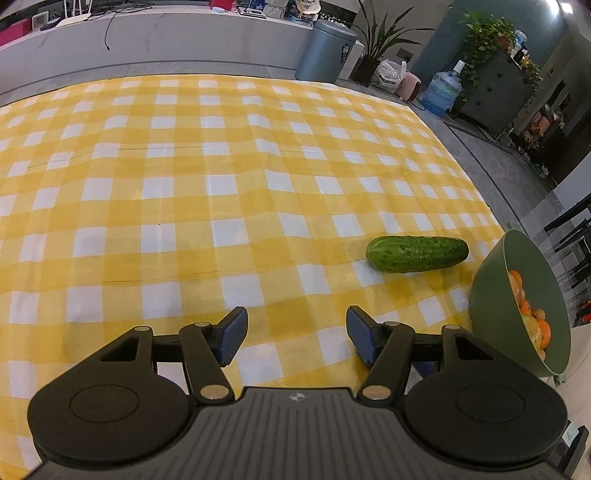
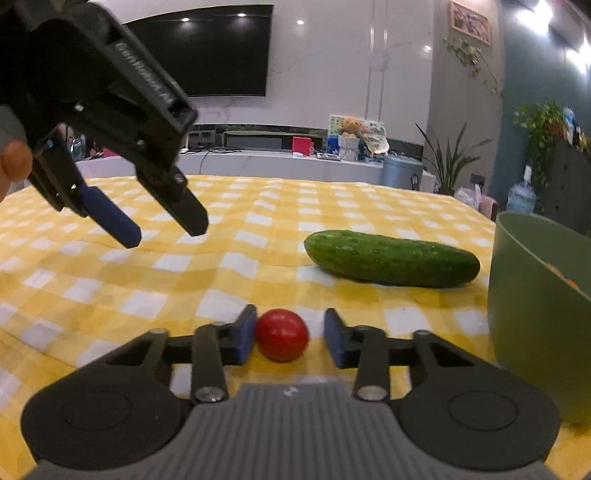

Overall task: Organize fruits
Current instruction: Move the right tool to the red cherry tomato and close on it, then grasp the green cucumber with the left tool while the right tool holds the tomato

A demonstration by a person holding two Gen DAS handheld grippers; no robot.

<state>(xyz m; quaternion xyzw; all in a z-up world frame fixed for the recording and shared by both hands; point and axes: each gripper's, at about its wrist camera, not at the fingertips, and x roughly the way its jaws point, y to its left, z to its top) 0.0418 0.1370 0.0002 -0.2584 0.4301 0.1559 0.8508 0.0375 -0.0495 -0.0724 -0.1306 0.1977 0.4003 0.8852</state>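
A green cucumber (image 1: 417, 254) lies on the yellow checked cloth; it also shows in the right wrist view (image 2: 391, 258). A green bowl (image 1: 491, 295) holding orange fruit pieces (image 1: 535, 325) stands right of it, and its wall shows in the right wrist view (image 2: 532, 314). A small red tomato (image 2: 281, 334) sits on the cloth between the fingers of my right gripper (image 2: 290, 338), which is open around it; the left pad touches or nearly touches it. My left gripper (image 1: 295, 334) is open and empty above the cloth; it hangs at upper left in the right wrist view (image 2: 166, 230).
The table's far and right edges border grey floor. A grey bin (image 1: 325, 51), potted plants (image 1: 380, 40), a water bottle (image 1: 443, 90) and a dark cabinet (image 1: 495, 88) stand beyond the table. A long white counter (image 1: 147, 33) runs behind.
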